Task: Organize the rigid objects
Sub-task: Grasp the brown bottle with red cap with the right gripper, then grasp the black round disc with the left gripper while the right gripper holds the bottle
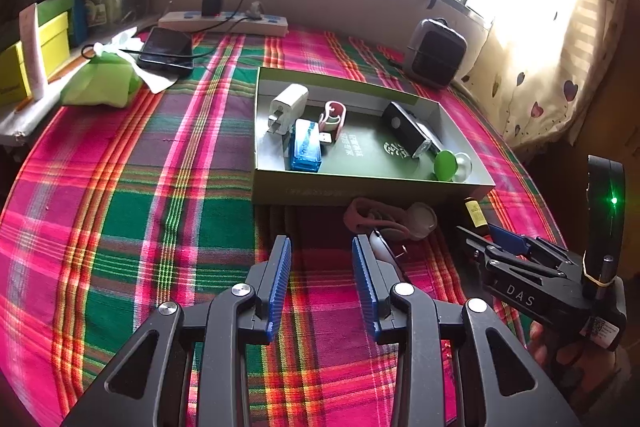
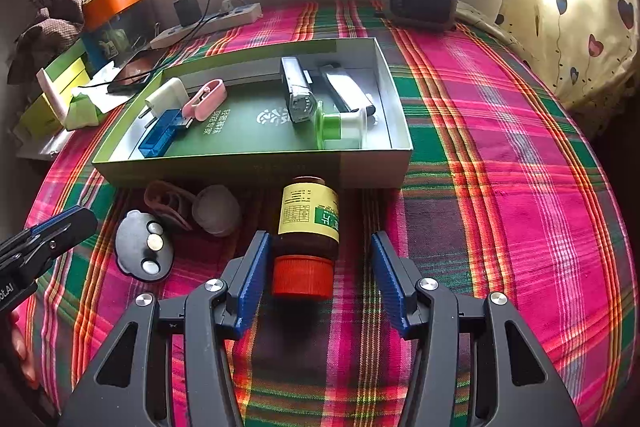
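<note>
Now the right gripper (image 2: 318, 277) is open around the brown glass bottle with the orange cap (image 2: 306, 231), low in the frame. Squeeze the middle, then lift it into the green cardboard box (image 2: 256, 169). The left gripper (image 1: 322, 287) waits, narrow and empty.

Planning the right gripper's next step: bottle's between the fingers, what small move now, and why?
Probably close the right gripper on the brown bottle. It lies on its side on the cloth, outside the box; the orange cap sits between open fingers, the left pad close, the right pad clear of it.
</note>
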`<move>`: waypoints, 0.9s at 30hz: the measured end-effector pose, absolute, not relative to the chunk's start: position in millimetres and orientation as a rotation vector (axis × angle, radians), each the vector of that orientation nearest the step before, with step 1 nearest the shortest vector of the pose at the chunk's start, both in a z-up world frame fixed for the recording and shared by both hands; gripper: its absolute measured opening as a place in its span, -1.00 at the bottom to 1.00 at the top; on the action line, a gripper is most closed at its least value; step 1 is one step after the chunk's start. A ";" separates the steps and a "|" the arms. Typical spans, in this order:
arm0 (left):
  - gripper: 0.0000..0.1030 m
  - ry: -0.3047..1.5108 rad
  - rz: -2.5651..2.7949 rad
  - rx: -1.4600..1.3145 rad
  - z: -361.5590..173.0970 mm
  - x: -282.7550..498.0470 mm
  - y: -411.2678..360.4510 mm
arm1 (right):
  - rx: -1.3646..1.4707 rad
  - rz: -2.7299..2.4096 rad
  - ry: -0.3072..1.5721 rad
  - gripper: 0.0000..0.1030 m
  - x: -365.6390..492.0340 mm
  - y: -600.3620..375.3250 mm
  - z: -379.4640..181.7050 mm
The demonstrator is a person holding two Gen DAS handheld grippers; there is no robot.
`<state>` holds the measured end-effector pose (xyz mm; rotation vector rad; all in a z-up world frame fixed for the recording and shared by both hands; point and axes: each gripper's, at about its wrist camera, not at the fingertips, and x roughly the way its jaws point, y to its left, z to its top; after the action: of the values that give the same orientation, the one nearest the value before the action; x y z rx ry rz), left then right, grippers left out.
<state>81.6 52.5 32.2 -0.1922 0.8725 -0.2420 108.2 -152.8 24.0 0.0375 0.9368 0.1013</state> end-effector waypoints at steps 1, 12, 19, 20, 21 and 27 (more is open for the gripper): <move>-0.40 0.873 -0.242 -0.193 32.6 81.1 51.8 | 0.035 0.102 0.939 0.01 109.6 -152.3 23.5; -0.23 0.885 -0.272 -0.197 34.7 79.5 35.3 | 0.054 0.121 0.915 -0.35 108.9 -161.3 24.0; -0.23 0.906 -0.290 -0.170 31.0 80.1 15.5 | 0.070 0.130 0.904 -0.35 105.8 -174.5 24.7; -0.23 0.908 -0.294 -0.164 30.8 80.0 12.7 | 0.074 0.127 0.903 -0.35 105.3 -176.9 25.1; -0.23 0.912 -0.296 -0.158 30.0 80.2 9.7 | 0.076 0.124 0.901 -0.35 104.8 -179.3 25.5; -0.23 0.941 -0.278 -0.125 22.0 84.6 -4.1 | 0.093 0.118 0.899 -0.35 102.2 -190.9 25.8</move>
<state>84.6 -4.1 22.0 -0.1247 0.9410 -0.2781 102.2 -190.9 25.8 0.0930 0.8988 0.1176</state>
